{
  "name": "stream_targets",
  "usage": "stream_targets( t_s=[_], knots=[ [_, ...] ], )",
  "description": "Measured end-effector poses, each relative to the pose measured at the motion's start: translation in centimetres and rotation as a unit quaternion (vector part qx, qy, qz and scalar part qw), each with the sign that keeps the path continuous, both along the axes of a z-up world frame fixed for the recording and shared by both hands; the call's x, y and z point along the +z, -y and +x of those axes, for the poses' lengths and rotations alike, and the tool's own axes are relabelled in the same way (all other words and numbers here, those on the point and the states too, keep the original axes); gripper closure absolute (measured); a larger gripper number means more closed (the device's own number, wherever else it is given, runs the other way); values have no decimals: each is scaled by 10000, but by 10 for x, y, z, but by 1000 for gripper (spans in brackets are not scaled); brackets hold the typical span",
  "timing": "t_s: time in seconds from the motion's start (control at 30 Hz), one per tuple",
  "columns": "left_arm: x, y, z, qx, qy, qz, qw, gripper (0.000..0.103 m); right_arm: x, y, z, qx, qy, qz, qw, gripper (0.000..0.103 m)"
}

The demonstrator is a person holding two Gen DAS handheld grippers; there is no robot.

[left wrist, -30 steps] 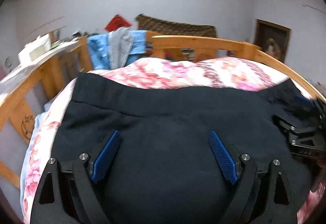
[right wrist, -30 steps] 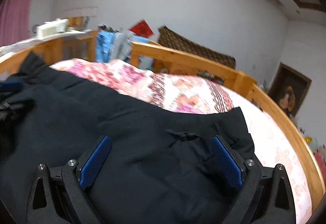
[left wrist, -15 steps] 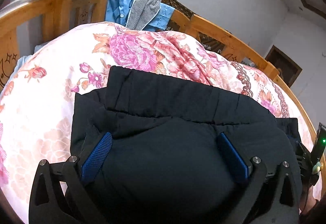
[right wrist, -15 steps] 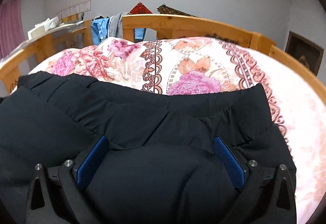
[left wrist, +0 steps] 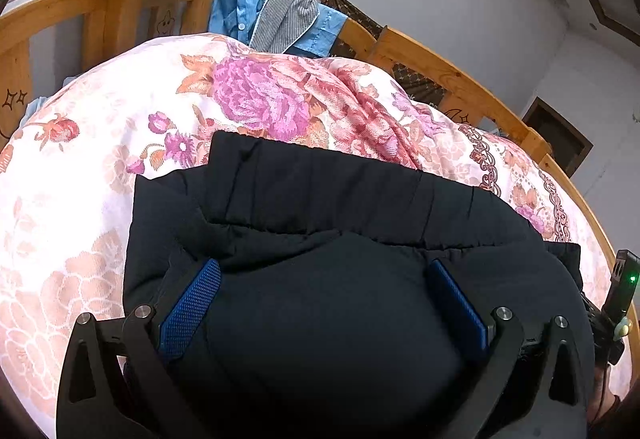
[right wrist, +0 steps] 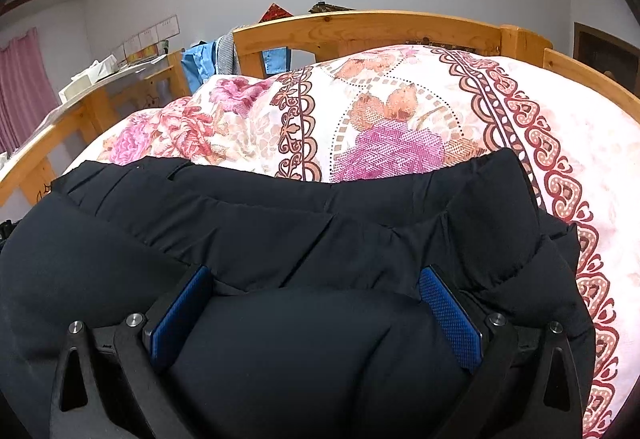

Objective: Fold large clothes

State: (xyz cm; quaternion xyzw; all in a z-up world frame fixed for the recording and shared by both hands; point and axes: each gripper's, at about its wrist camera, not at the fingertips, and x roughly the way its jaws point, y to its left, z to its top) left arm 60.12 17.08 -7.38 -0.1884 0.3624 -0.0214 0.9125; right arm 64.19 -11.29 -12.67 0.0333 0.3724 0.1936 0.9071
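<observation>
A large black garment [left wrist: 320, 191] with a gathered waistband lies on the floral quilt [left wrist: 80, 159]. A folded-over layer bulges toward me in both views. My left gripper [left wrist: 322, 267] is open wide, its blue pads [left wrist: 188, 311] either side of the bulging fold without squeezing it. In the right wrist view the same black garment [right wrist: 280, 207] spreads across the quilt [right wrist: 400, 111]. My right gripper [right wrist: 315, 273] is also open wide, and the dark fold swells between its pads [right wrist: 448, 315].
A wooden bed rail [left wrist: 440, 67] [right wrist: 360, 27] runs round the far side. A blue shirt [left wrist: 240, 11] and a grey garment [left wrist: 288, 19] hang over it. A wooden shelf with a white box [right wrist: 88, 75] stands at the left. A black device with a green light [left wrist: 622, 287] sits at the right edge.
Both grippers have come down toward the bed and tipped lower, and the black garment now rests on the quilt. The left jaws stand a little wider. Little has shifted in the last half second.
</observation>
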Motion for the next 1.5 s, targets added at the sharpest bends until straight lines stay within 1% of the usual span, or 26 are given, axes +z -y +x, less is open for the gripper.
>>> stream_targets(
  t_s=[0.3,0.47,0.67,0.7,0.77,0.83,1.0,1.13,1.2,1.27,1.37,1.43,1.5],
  knots=[
    [-2,0,1,26,12,-6,10000,1,-3,-1,2,-34,13,-31,10000,0],
    [2,0,-1,74,-9,62,10000,1,-3,-4,1,-51,5,-145,9999,0],
    [11,-5,-27,97,120,43,9999,1,2,1,-20,-103,200,-169,9996,0],
    [15,-5,-34,161,147,128,9997,1,4,2,-22,-117,199,-168,9996,0],
    [25,-6,-49,403,222,463,9979,1,9,3,-29,-125,181,-231,9995,0],
    [31,-13,-58,428,276,488,9975,1,17,5,-37,-180,178,-256,9994,0],
    [34,-34,-69,399,34,380,9985,1,32,6,-51,-35,209,-456,9987,0],
    [30,-50,-77,106,-286,124,9995,1,35,10,-61,229,152,-383,9989,0],
    [30,-57,-81,-96,-403,128,9991,1,37,11,-69,350,147,-431,9984,0],
    [30,-60,-87,-207,-477,211,9984,1,40,14,-74,429,130,-443,9980,0],
    [26,-63,-95,-340,-586,206,9975,1,44,21,-82,453,77,-395,9982,0],
    [22,-64,-97,-422,-725,94,9964,1,51,25,-86,515,117,-453,9976,0],
    [18,-66,-98,-502,-858,-106,9950,1,58,30,-89,522,222,-562,9968,0]
  ],
)
